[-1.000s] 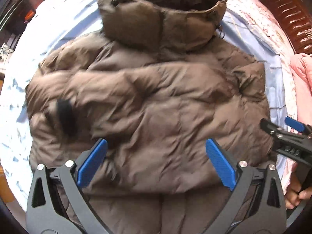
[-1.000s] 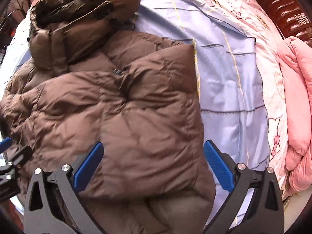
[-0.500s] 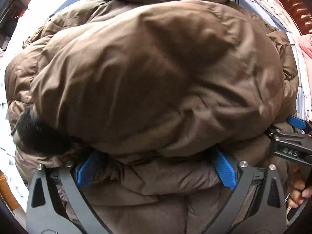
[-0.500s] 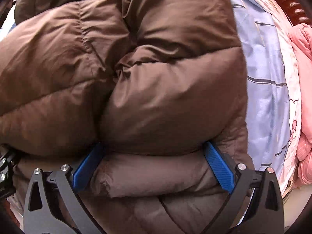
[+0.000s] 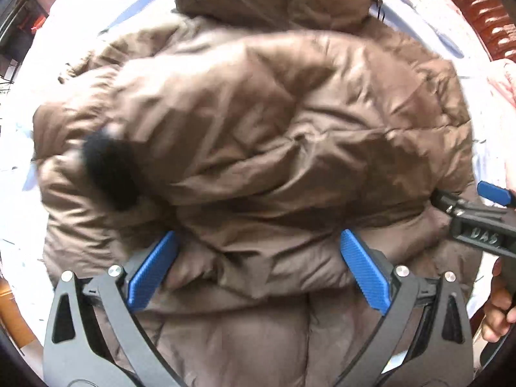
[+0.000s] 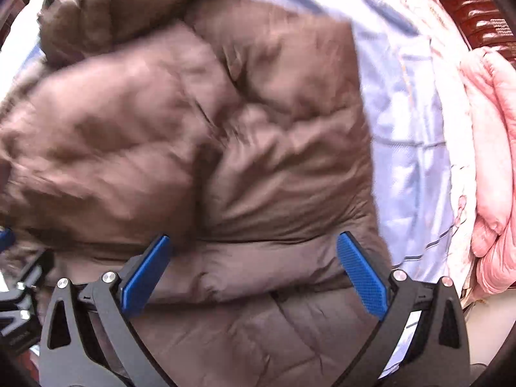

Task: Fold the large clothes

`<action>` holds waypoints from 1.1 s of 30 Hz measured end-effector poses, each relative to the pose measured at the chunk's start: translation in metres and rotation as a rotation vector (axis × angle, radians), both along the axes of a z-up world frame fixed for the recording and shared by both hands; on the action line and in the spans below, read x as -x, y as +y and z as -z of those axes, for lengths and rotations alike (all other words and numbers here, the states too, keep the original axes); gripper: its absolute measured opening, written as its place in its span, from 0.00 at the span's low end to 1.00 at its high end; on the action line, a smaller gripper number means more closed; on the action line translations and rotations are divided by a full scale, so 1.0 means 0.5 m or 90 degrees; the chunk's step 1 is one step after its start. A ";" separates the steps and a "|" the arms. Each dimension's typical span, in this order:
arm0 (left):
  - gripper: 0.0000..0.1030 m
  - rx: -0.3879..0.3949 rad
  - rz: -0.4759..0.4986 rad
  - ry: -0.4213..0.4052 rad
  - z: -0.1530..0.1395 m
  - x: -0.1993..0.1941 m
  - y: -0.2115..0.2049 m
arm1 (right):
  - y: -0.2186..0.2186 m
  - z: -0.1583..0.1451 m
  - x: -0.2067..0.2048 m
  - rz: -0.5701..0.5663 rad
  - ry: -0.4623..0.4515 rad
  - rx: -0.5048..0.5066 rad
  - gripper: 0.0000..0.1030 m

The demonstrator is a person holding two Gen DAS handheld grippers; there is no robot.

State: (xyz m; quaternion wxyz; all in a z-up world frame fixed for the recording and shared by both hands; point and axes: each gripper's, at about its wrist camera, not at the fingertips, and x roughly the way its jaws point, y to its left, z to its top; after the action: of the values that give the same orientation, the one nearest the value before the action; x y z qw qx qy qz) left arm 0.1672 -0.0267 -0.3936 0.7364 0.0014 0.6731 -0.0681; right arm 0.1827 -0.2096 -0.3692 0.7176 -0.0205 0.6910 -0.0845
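The brown puffer jacket [image 5: 258,148] lies folded over itself on the bed's pale blue sheet [image 6: 409,122], while the left gripper [image 5: 258,267] and right gripper [image 6: 254,267] both hover spread wide above its lower fold, clamping nothing.

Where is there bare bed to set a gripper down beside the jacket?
Free: the blue sheet strip between the brown jacket and the pink quilt, and pale sheet left of the jacket in the left wrist view. Crowded: the middle, where jacket sits between both open grippers.
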 end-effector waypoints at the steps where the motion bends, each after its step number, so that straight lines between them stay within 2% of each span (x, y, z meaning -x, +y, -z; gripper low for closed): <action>1: 0.98 0.006 -0.008 -0.005 -0.023 -0.007 0.013 | 0.011 -0.030 -0.015 -0.006 -0.016 -0.002 0.99; 5: 0.98 0.018 -0.040 -0.047 -0.123 -0.071 0.076 | 0.057 -0.134 -0.122 -0.047 -0.078 0.021 0.99; 8: 0.98 -0.008 -0.056 -0.108 -0.191 -0.160 0.136 | 0.068 -0.194 -0.239 -0.079 -0.122 0.040 0.99; 11: 0.98 -0.037 -0.070 -0.151 -0.228 -0.257 0.204 | 0.072 -0.211 -0.369 -0.142 -0.162 0.094 0.99; 12: 0.98 -0.052 -0.073 -0.167 -0.237 -0.313 0.226 | 0.065 -0.213 -0.399 -0.160 -0.170 0.115 0.99; 14: 0.98 -0.071 -0.072 -0.184 -0.241 -0.388 0.230 | 0.072 -0.192 -0.487 -0.196 -0.170 0.180 0.99; 17: 0.98 -0.078 -0.057 -0.178 -0.236 -0.507 0.230 | 0.050 -0.132 -0.588 -0.198 -0.133 0.241 0.99; 21: 0.98 -0.115 0.006 -0.155 -0.186 -0.623 0.168 | 0.025 -0.070 -0.663 -0.164 -0.085 0.208 0.99; 23: 0.98 -0.130 0.038 -0.143 -0.151 -0.653 0.136 | 0.014 -0.039 -0.694 -0.143 -0.059 0.198 0.99; 24: 0.97 -0.141 0.057 -0.131 -0.125 -0.673 0.118 | 0.013 -0.025 -0.702 -0.138 -0.050 0.201 0.95; 25: 0.92 -0.149 0.063 -0.120 -0.100 -0.688 0.104 | 0.014 -0.007 -0.702 -0.136 -0.042 0.208 0.78; 26: 0.79 -0.162 0.068 -0.096 -0.069 -0.702 0.091 | 0.013 0.009 -0.709 -0.135 -0.028 0.223 0.68; 27: 0.65 -0.167 0.066 -0.063 -0.038 -0.715 0.085 | 0.011 0.023 -0.707 -0.131 -0.016 0.228 0.49; 28: 0.56 -0.161 0.060 -0.045 -0.021 -0.718 0.085 | 0.011 0.030 -0.704 -0.124 -0.011 0.224 0.29; 29: 0.33 -0.146 0.050 -0.028 -0.003 -0.721 0.088 | 0.005 0.038 -0.698 -0.107 -0.002 0.217 0.23; 30: 0.22 -0.157 0.038 -0.028 0.013 -0.720 0.092 | 0.000 0.041 -0.692 -0.091 -0.002 0.216 0.19; 31: 0.18 -0.177 0.033 -0.040 0.015 -0.715 0.094 | -0.006 0.037 -0.684 -0.074 -0.012 0.209 0.15; 33: 0.12 -0.159 0.016 -0.080 0.001 -0.691 0.103 | -0.015 0.022 -0.666 -0.054 -0.046 0.199 0.09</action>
State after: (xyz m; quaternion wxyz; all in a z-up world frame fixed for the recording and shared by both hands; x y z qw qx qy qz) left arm 0.5129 0.0250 -0.3942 0.7706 0.1055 0.6285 0.0075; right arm 0.5159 -0.2170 -0.3801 0.7329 -0.1579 0.6418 -0.1614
